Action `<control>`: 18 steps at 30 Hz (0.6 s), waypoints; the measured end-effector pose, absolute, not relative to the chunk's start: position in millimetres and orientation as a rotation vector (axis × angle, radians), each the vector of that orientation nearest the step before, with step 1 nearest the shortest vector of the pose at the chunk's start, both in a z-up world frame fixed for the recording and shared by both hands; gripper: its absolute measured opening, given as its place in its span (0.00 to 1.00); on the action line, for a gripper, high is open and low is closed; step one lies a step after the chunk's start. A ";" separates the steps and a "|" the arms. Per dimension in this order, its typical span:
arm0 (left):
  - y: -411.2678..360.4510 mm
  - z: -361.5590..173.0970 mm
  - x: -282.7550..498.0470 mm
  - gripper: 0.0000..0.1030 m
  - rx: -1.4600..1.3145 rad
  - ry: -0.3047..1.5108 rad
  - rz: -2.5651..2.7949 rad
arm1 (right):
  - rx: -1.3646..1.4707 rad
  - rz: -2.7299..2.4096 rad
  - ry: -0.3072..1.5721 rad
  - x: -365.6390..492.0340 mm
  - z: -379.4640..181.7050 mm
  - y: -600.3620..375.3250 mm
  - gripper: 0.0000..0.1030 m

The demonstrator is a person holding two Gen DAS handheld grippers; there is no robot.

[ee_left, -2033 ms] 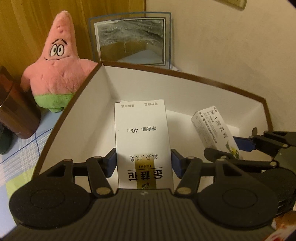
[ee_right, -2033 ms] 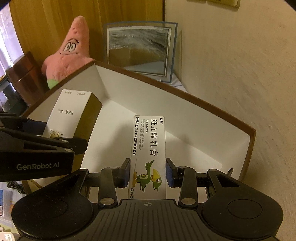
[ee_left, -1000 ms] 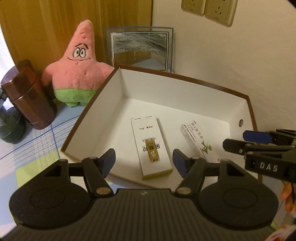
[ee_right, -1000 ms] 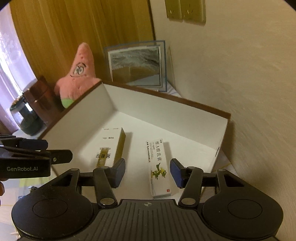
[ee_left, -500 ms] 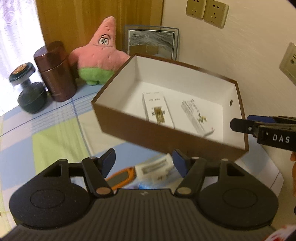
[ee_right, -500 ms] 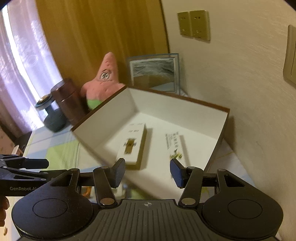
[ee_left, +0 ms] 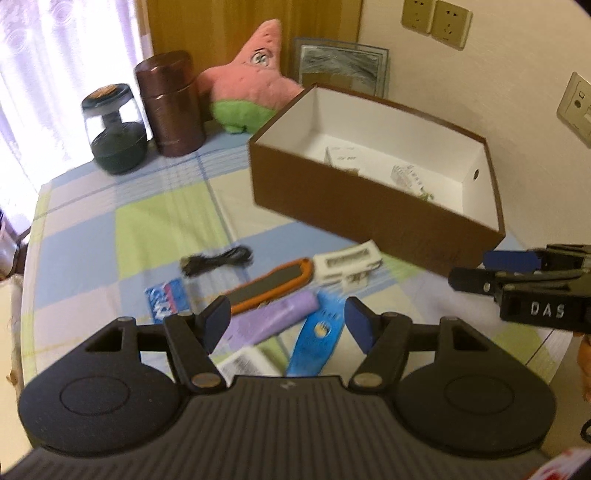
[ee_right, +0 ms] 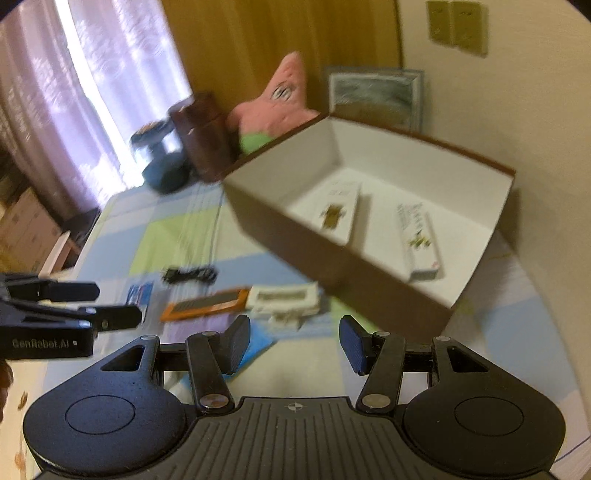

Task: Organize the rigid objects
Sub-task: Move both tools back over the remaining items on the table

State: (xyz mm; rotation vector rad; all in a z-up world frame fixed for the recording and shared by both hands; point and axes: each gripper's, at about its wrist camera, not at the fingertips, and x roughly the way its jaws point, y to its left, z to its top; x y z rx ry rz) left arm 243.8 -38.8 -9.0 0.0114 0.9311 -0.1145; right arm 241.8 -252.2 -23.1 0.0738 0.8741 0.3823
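Hovering over the checked surface (ee_left: 110,229), the left tool (ee_left: 286,319) and right tool (ee_right: 293,341) both gape, released and holding nothing. Ahead of them sits the brown box (ee_left: 369,206), two white cartons (ee_right: 338,212) (ee_right: 419,236) lying flat inside; loose items, an orange case (ee_left: 273,282) among them, lie just beyond the left fingers.

A lived-in room at home: a table under a pastel checked cloth (ee_left: 122,229) stands by a window with sheer curtains (ee_right: 92,92), while a pink star-shaped plush toy (ee_left: 255,88), a framed picture (ee_left: 341,68) and wall sockets (ee_left: 436,18) line the cream wall
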 end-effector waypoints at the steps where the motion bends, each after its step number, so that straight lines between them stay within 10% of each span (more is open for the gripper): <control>1: -35.0 -11.2 239.8 0.63 0.005 0.937 -0.109 | 0.069 0.391 0.886 238.8 -26.6 -248.6 0.49; 18: 20.3 -55.4 177.4 0.63 -0.074 1.015 -0.003 | -0.022 0.497 1.018 209.4 -75.3 -190.4 0.49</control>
